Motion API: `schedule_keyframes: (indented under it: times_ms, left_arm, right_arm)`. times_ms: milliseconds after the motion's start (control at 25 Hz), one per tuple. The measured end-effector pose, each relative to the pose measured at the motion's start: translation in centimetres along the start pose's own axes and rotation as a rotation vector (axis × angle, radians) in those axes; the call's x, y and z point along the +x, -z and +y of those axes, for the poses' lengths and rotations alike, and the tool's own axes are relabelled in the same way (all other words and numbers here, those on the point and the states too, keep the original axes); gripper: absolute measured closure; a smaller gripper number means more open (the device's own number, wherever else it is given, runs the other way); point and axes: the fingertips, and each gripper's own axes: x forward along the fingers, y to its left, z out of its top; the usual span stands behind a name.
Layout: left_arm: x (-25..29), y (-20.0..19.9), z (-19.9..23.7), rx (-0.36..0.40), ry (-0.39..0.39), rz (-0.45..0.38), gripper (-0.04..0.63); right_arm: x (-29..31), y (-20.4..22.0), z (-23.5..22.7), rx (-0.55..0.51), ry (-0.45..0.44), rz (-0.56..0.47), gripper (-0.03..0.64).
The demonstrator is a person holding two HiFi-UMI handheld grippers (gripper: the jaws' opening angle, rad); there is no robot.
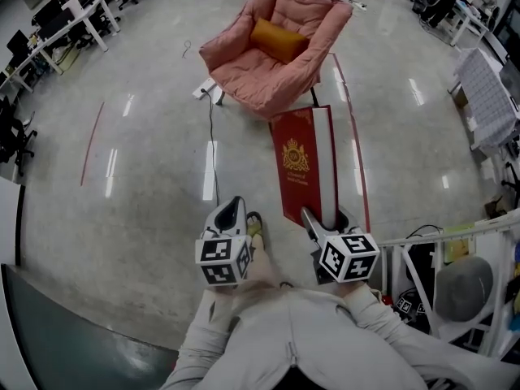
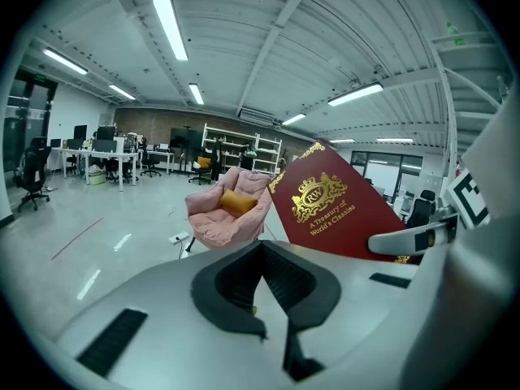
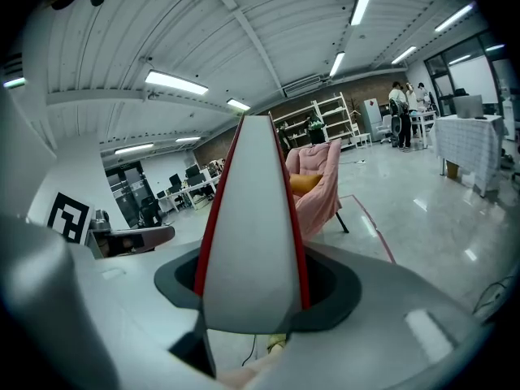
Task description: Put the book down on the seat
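Note:
A thick red book (image 1: 302,165) with a gold crest sticks out forward from my right gripper (image 1: 319,223), which is shut on its near end. In the right gripper view the book's white page edge (image 3: 252,218) fills the gap between the jaws. The pink padded chair (image 1: 272,51) with an orange cushion (image 1: 278,39) on its seat stands on the floor ahead, apart from the book. My left gripper (image 1: 233,211) hangs to the left of the book, shut and empty. From the left gripper (image 2: 260,244) I see the book's cover (image 2: 333,210) at the right and the chair (image 2: 227,214) beyond.
A black cable (image 1: 213,136) runs over the grey floor from the chair's foot. Desks with office chairs (image 1: 65,23) line the far left. A white metal rack (image 1: 455,283) stands close at my right, a cloth-covered table (image 1: 487,96) farther off. Red tape lines (image 1: 92,143) mark the floor.

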Motion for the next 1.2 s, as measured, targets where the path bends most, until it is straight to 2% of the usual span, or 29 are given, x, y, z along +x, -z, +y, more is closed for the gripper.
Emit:
schedule_keyframes:
  times_ms: [640,920,1200]
  left_arm:
    - [15.3,-9.9,13.3,-0.015,0.031,0.041,0.591]
    - [19.8,-12.6,17.7,0.002,0.040,0.054,0.591]
    - [23.4,-13.4,19.4,0.003,0.053,0.082,0.591]
  right_arm:
    - [20.0,-11.1,1.3,0.012,0.016,0.009,0.382]
    - [26.6,-13.3,2.1,0.063,0.014,0.014,0.382]
    - [30.9,-14.5,1.3,0.141,0.034,0.024,0.383]
